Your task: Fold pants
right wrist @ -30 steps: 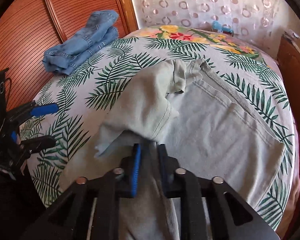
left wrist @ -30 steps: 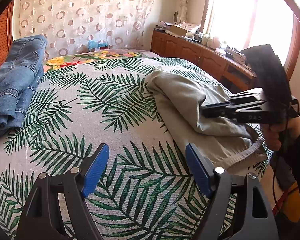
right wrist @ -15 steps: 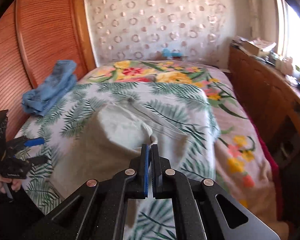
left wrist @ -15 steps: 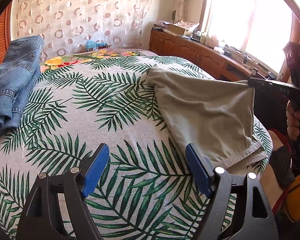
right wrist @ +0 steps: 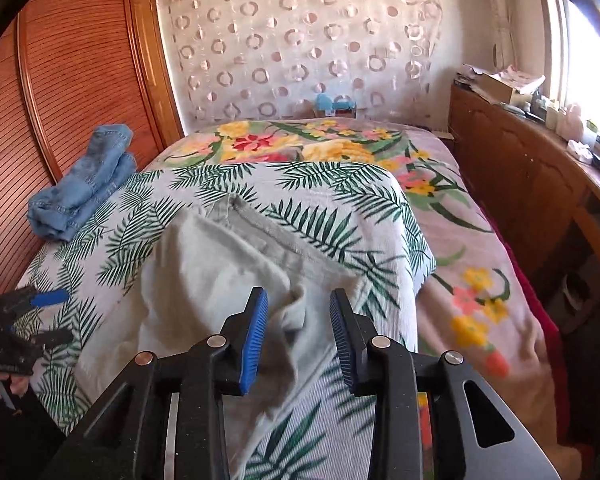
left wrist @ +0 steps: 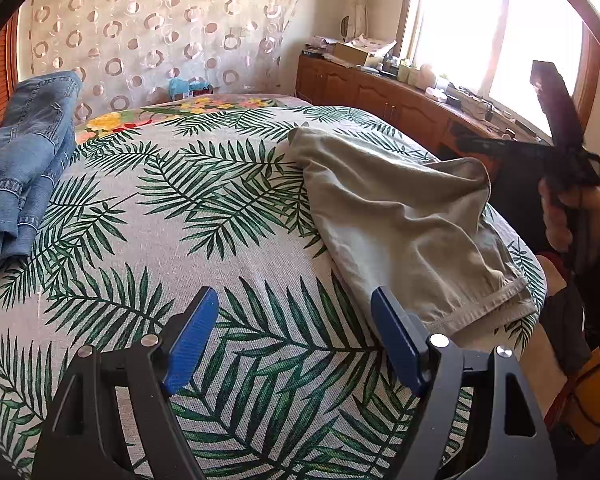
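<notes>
Khaki pants [right wrist: 220, 276] are lying loosely folded on the bed [left wrist: 228, 248]; we are holding both jaws open, gripping nothing, so the slack top layer could slide apart.

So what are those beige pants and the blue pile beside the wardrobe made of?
The beige pants look like soft matte cotton twill: limp wrinkles, a stitched hem. The blue pile appears to be denim, faded with pale seam stitching.

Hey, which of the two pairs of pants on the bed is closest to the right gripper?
The beige pants, lying right before the open right gripper; the blue jeans sit far off by the wooden wall.
</notes>
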Action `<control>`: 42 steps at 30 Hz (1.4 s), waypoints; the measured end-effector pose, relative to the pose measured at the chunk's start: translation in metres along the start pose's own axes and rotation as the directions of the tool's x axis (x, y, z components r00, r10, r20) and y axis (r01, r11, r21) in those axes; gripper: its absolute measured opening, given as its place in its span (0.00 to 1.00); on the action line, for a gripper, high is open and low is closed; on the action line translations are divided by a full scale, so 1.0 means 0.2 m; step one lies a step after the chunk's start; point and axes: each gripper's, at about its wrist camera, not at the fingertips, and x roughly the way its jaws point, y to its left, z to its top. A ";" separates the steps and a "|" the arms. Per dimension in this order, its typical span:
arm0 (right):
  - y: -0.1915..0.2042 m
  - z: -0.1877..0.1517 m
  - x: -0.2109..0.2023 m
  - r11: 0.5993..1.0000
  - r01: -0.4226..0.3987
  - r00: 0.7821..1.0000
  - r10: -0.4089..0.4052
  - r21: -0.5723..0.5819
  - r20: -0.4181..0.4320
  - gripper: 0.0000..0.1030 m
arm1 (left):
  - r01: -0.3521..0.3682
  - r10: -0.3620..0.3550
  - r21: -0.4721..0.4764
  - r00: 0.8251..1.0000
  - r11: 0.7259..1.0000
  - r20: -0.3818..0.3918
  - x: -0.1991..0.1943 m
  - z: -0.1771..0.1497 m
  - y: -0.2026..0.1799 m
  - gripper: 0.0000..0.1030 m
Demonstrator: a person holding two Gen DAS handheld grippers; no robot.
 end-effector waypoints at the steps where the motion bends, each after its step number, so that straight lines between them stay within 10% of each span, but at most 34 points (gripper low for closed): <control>1: 0.00 0.03 0.04 1.000 0.003 1.000 -0.003 -0.001 -0.011 0.33 | 0.000 0.000 0.002 1.000 1.000 -0.001 0.00 0.00 0.00 0.77; 12: -0.02 0.18 0.44 0.998 -0.021 0.955 0.005 -0.051 -0.297 0.32 | 0.005 -0.005 -0.001 1.000 1.000 -0.003 0.00 -0.01 0.00 0.77; 15: 0.01 0.18 0.47 0.997 -0.031 0.947 0.006 -0.071 -0.322 0.14 | 0.006 -0.006 0.000 1.000 1.000 -0.005 0.00 -0.01 0.00 0.77; 25: -0.01 0.27 0.11 0.999 -0.022 0.996 0.019 0.038 0.083 0.04 | 0.003 -0.003 0.009 1.000 1.000 -0.007 0.00 -0.02 -0.01 0.77; 33: -0.17 0.16 0.28 0.982 0.169 0.981 -0.160 0.083 -0.109 0.14 | 0.007 -0.007 0.022 1.000 1.000 -0.010 -0.01 -0.01 -0.03 0.77; 42: -0.04 -0.09 0.02 0.997 0.043 0.997 -0.039 0.058 -0.072 0.23 | 0.061 -0.059 0.059 0.998 0.996 -0.039 -0.02 -0.03 -0.09 0.69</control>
